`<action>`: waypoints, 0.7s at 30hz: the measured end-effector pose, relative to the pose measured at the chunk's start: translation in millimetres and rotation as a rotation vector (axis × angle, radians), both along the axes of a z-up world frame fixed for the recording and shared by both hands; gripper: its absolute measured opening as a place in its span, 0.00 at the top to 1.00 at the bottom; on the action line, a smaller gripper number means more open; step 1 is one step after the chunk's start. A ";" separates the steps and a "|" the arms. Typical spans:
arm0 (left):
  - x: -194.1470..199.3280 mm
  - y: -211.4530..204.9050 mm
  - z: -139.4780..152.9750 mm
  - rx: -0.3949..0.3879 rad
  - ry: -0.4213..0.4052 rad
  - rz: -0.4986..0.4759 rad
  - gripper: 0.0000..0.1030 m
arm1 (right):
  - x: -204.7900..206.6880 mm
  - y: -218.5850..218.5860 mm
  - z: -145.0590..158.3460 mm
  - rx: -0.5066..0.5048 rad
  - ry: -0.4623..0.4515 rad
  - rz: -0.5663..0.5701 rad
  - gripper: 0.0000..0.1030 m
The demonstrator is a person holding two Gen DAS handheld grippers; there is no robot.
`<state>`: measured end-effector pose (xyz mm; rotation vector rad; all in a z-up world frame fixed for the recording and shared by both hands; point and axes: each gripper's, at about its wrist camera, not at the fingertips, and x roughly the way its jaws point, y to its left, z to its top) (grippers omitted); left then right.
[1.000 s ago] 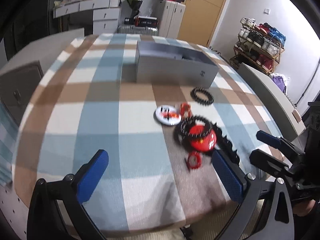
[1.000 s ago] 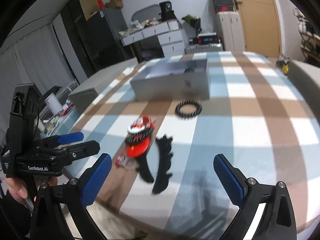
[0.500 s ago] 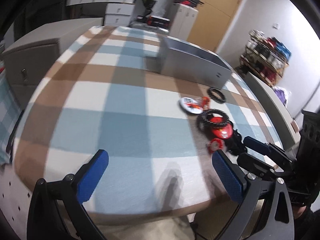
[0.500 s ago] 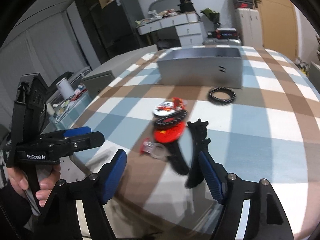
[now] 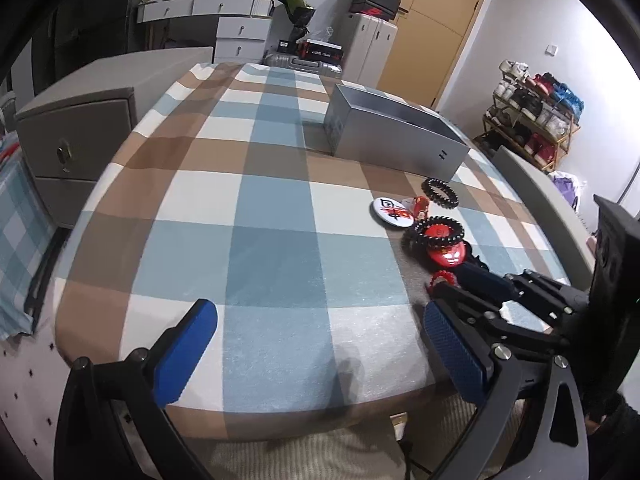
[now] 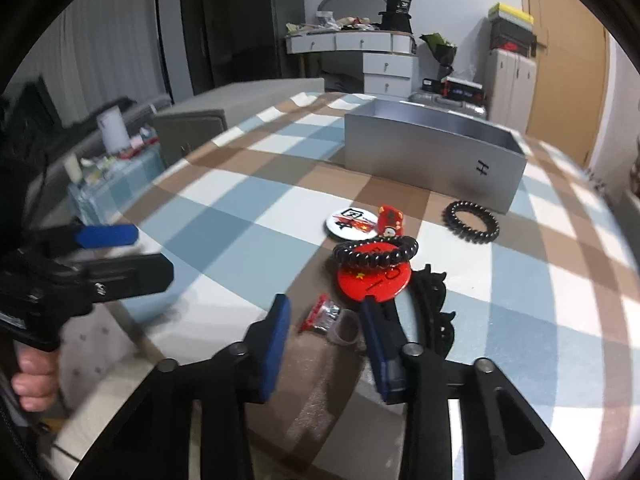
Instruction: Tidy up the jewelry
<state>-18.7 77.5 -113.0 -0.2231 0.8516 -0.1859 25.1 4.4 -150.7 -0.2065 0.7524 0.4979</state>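
A pile of jewelry lies near the front right of the checked table (image 5: 280,248). It holds a white badge (image 6: 352,222), a small red charm (image 6: 390,218), a black spiral band (image 6: 376,252) on a red disc (image 6: 372,280), and a black hair claw (image 6: 436,308). Another black spiral band (image 6: 472,222) lies before the open grey box (image 6: 432,160). My right gripper (image 6: 328,340) is closing its jaws around a small red ring with a clear band (image 6: 330,318); its pads stand just clear of the ring. My left gripper (image 5: 320,344) is wide open over bare cloth, left of the pile.
A grey drawer cabinet (image 5: 80,128) stands left of the table and a grey bench (image 5: 536,192) runs along its right. The table's front edge is close under both grippers. A hand (image 6: 32,376) holds the left gripper's handle.
The right gripper's jaws have narrowed a lot and it has moved left and down onto the small red ring. The left gripper has shifted left, away from the pile.
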 end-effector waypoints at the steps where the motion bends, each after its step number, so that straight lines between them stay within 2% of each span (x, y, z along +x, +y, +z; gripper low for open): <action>1: 0.8 0.3 -0.2 -0.001 0.002 0.001 0.02 | 0.1 1.1 -1.0 -0.005 0.005 0.002 0.77; 2: 1.7 0.8 -1.2 0.000 0.005 0.001 0.02 | 0.5 1.2 -1.9 -0.005 0.011 0.005 0.81; 8: 9.4 1.1 0.1 -0.024 0.012 -0.018 0.02 | -5.9 -6.9 11.3 0.040 -0.033 0.016 0.82; 14: 28.1 -15.8 6.4 -0.061 0.017 -0.114 0.02 | -16.1 -35.2 33.6 0.122 -0.068 -0.022 0.82; 18: 46.5 -31.7 7.7 -0.139 0.064 -0.187 0.02 | -17.6 -55.8 42.9 0.133 -0.093 -0.085 0.82; 21: 53.8 -49.2 10.1 -0.131 0.076 -0.243 0.02 | -15.3 -72.0 45.4 0.140 -0.099 -0.126 0.82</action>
